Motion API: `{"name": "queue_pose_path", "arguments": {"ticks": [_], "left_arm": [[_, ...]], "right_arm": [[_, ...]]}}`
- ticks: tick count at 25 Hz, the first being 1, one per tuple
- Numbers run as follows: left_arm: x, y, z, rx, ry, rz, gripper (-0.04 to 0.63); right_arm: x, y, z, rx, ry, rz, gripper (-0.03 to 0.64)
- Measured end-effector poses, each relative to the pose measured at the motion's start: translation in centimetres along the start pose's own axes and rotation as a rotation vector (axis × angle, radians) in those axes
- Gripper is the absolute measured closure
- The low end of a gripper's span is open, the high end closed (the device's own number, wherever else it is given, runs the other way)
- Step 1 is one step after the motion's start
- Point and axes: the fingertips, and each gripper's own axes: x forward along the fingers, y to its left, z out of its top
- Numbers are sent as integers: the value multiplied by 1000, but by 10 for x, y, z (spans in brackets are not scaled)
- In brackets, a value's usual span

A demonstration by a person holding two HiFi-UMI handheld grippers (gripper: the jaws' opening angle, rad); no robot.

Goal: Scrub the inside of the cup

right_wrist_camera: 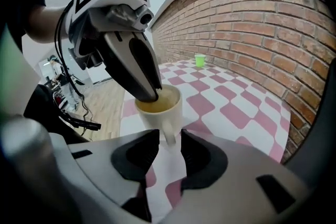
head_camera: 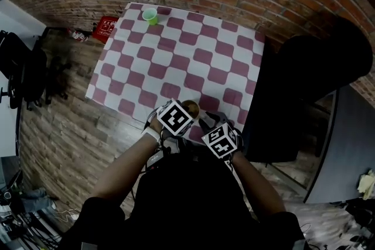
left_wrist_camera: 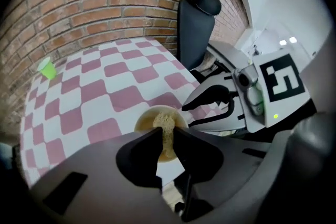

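A cream mug [right_wrist_camera: 164,107] stands near the front edge of the table with the pink and white checked cloth [head_camera: 176,55]. My right gripper [right_wrist_camera: 166,139] is shut on the mug's handle [right_wrist_camera: 169,135]. My left gripper [left_wrist_camera: 167,135] is shut on a tan scrubbing sponge [left_wrist_camera: 164,124], whose end reaches down into the mug [left_wrist_camera: 144,120]. In the right gripper view the left gripper [right_wrist_camera: 145,93] dips into the mug's mouth from above. In the head view both grippers meet at the mug [head_camera: 190,106], the left gripper [head_camera: 186,110] beside the right gripper [head_camera: 204,123].
A small green cup [head_camera: 150,16] stands at the table's far edge, close to the brick wall. A black chair [head_camera: 319,76] is right of the table. A red box [head_camera: 106,28] lies on the wooden floor at the far left.
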Motion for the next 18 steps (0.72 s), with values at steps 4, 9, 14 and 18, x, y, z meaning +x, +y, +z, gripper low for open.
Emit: {"name": "queue_pose_path", "arguments": {"ticks": [4,9,14,18], "left_arm": [[-30,-3,11,-169,-134,-202,523],[-92,-10,22,-279,-334,-405,523],[-114,4,24,-204,-461,-229,523],[-82,1,20,1,-340,-64,523]], "right_arm": [[0,1,-1,5,9,3,477],[-2,2,1,-4,16,-1,477],[-6,4,1,-12,19,-11,477],[-7,5,3,-23,18,-17,477]]}}
